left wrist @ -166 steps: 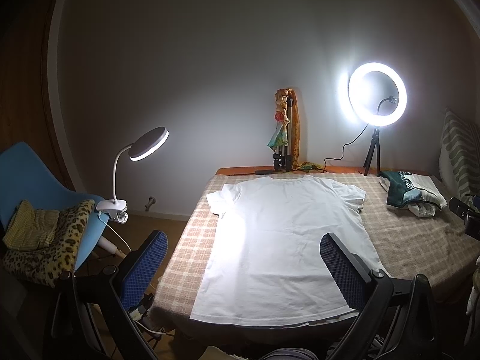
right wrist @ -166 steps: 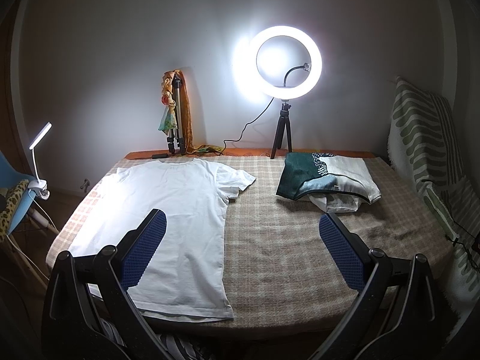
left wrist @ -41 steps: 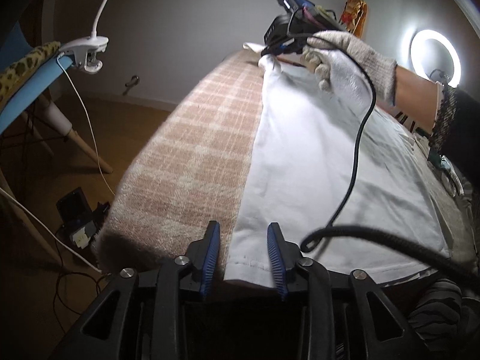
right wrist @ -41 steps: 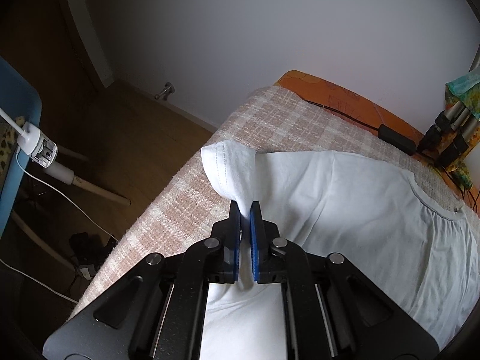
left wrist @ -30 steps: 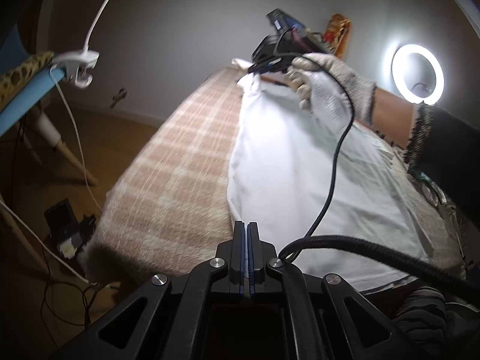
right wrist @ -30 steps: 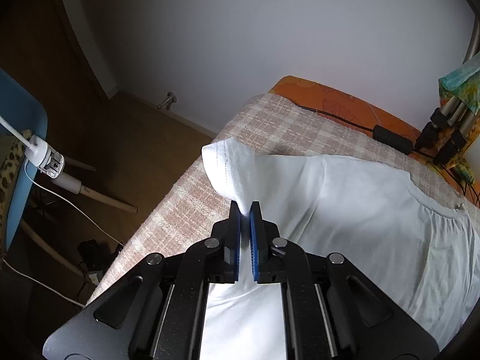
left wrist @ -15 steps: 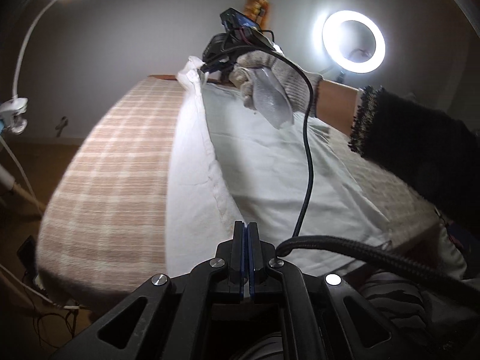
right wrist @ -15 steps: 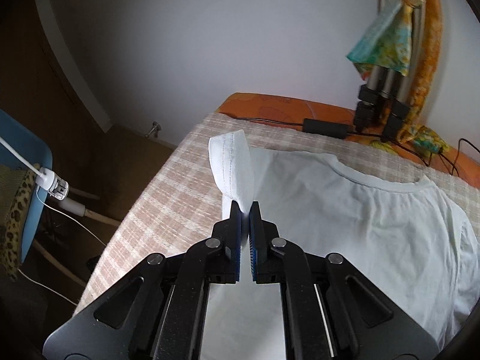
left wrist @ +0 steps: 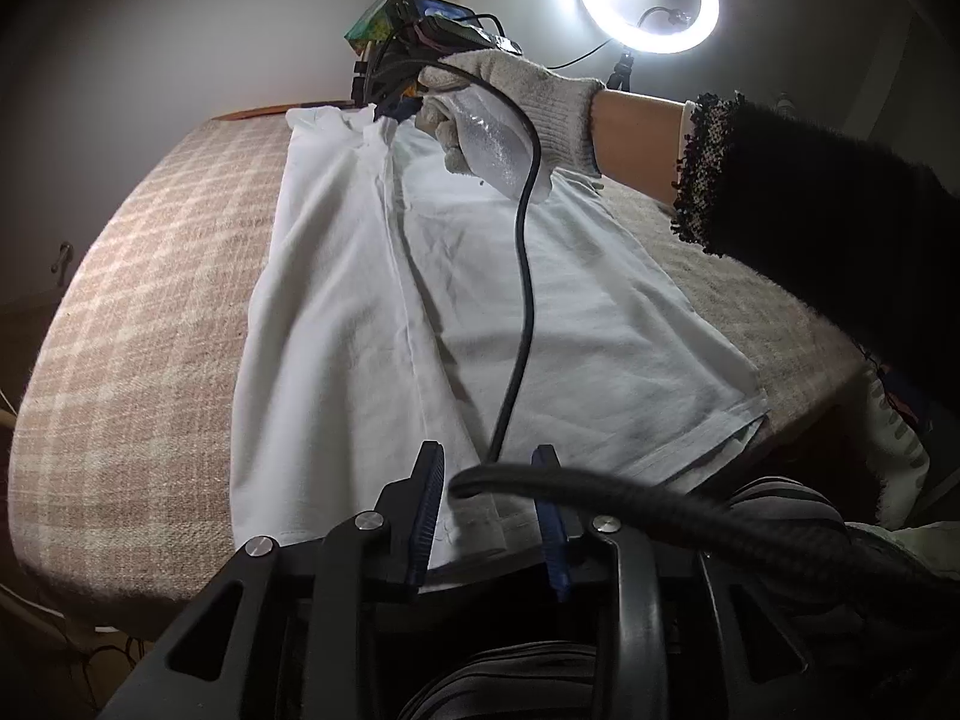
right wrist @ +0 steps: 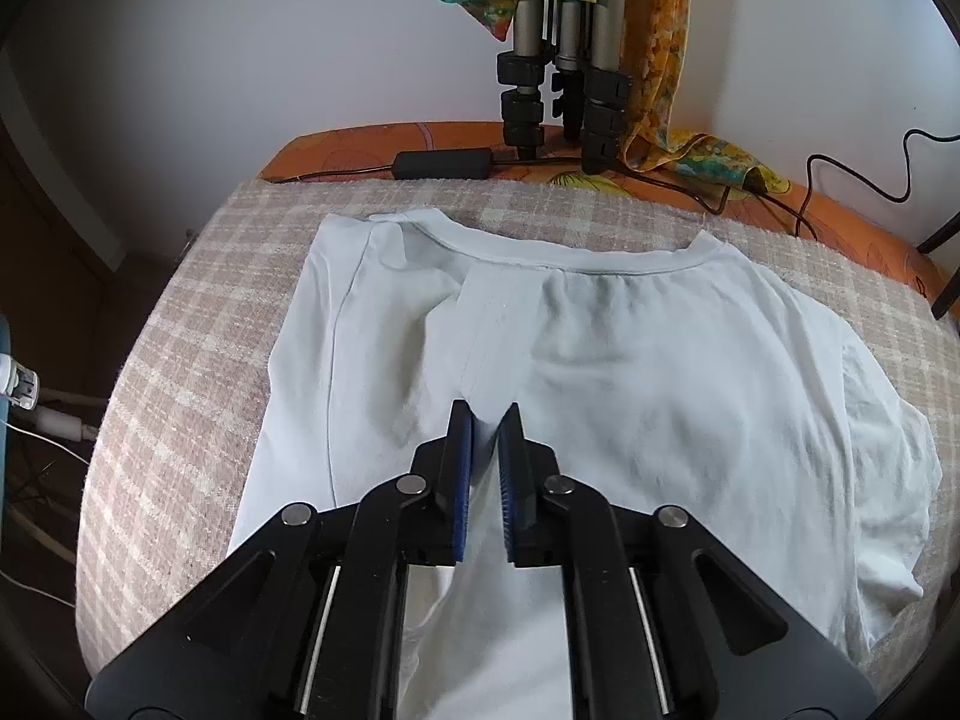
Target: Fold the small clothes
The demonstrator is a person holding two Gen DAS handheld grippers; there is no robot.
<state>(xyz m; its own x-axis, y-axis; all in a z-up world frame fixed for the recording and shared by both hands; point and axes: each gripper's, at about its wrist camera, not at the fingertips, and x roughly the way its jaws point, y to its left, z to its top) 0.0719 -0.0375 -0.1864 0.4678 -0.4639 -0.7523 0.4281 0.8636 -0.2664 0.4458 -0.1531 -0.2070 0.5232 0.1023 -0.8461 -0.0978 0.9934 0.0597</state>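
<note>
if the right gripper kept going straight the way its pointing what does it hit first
Most likely the white t-shirt itself: the right gripper points low along the folded-over sleeve toward the collar. Beyond that lie the plaid blanket and tripod legs, though depth is unclear.

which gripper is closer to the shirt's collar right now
Right. The right gripper sits over the upper part of the white t-shirt, just below the collar. The left gripper is at the bottom hem, the far end from it.
</note>
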